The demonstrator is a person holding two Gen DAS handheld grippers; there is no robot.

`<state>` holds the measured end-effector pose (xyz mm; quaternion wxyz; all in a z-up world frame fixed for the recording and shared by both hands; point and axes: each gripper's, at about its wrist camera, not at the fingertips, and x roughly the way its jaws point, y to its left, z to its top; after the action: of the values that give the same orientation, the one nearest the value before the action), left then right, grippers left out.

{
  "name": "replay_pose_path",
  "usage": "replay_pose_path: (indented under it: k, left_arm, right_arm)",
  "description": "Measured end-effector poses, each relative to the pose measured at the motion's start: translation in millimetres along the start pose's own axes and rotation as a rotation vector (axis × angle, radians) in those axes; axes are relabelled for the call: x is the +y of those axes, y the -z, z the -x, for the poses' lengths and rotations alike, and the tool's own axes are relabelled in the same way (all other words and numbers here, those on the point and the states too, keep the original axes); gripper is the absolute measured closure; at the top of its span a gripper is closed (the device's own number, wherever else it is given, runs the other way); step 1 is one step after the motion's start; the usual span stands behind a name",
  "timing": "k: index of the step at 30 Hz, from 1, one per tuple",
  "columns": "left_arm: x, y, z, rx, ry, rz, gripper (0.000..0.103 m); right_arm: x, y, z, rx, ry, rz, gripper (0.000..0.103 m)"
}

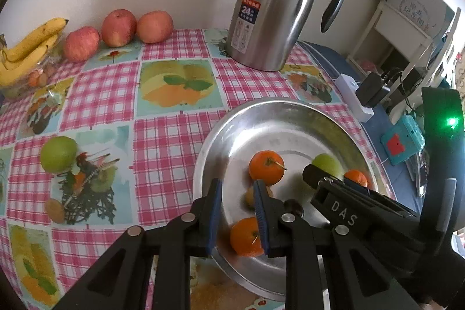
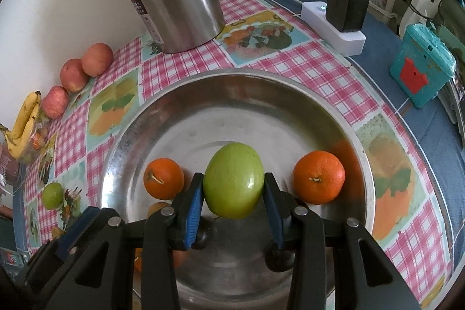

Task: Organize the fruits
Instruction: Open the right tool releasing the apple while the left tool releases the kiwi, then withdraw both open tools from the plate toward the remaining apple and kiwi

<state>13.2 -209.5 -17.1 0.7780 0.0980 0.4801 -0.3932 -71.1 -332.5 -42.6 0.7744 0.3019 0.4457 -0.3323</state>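
A round steel tray (image 2: 290,95) lies on the checked tablecloth and holds oranges (image 2: 319,177) (image 2: 163,178). My right gripper (image 2: 234,188) is shut on a green apple (image 2: 234,179) just above the tray; it also shows in the left wrist view (image 1: 327,164). My left gripper (image 1: 237,193) is open and empty over the tray's near left rim (image 1: 203,153), with an orange (image 1: 247,236) and a small brownish fruit (image 1: 250,196) beyond its fingers. Another orange (image 1: 266,167) lies mid-tray. A second green apple (image 1: 58,153) and a small brown fruit (image 1: 54,209) lie on the cloth at left.
A steel thermos jug (image 1: 270,5) stands behind the tray. Three red apples (image 1: 117,27) and a glass bowl with bananas (image 1: 26,54) line the wall at left. A white power strip with chargers (image 2: 334,28) and a teal box (image 2: 421,69) sit at right on blue cloth.
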Motion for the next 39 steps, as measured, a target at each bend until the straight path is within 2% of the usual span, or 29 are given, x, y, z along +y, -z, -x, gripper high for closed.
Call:
replay_pose_path:
  k: [3,7,16,19,22,31,34,36,39]
  left_arm:
    - [1,-3,6,0.002,-0.018,-0.002,0.078]
    - [9,-6,14,0.005,-0.050,0.024,0.078]
    - [58,-6,37,0.050,-0.142,0.211,0.077]
    - [68,0,40,0.069,-0.186,0.236,0.077]
    - [78,5,42,0.089,-0.196,0.273,0.077]
    - [104,9,66,0.063,-0.277,0.340,0.077]
    - [110,10,69,0.056,-0.280,0.362,0.068]
    - [111,10,70,0.053,-0.280,0.361,0.050]
    - [108,9,70,0.050,-0.279,0.353,0.047]
  right_arm:
    - [2,-2,6,-0.020,-0.006,0.005,0.054]
    - [7,-5,17,-0.037,-0.012,0.026,0.054]
    - [29,-4,38,-0.023,-0.028,0.104,0.054]
    - [37,-1,44,-0.011,-0.048,0.132,0.054]
    - [45,3,50,-0.004,-0.073,0.158,0.054]
    - [71,15,66,-0.002,-0.088,0.242,0.054]
    - [78,17,68,-0.005,-0.095,0.259,0.054]
    - [81,17,68,-0.004,-0.095,0.270,0.054]
    - [84,18,68,-0.003,-0.094,0.280,0.054]
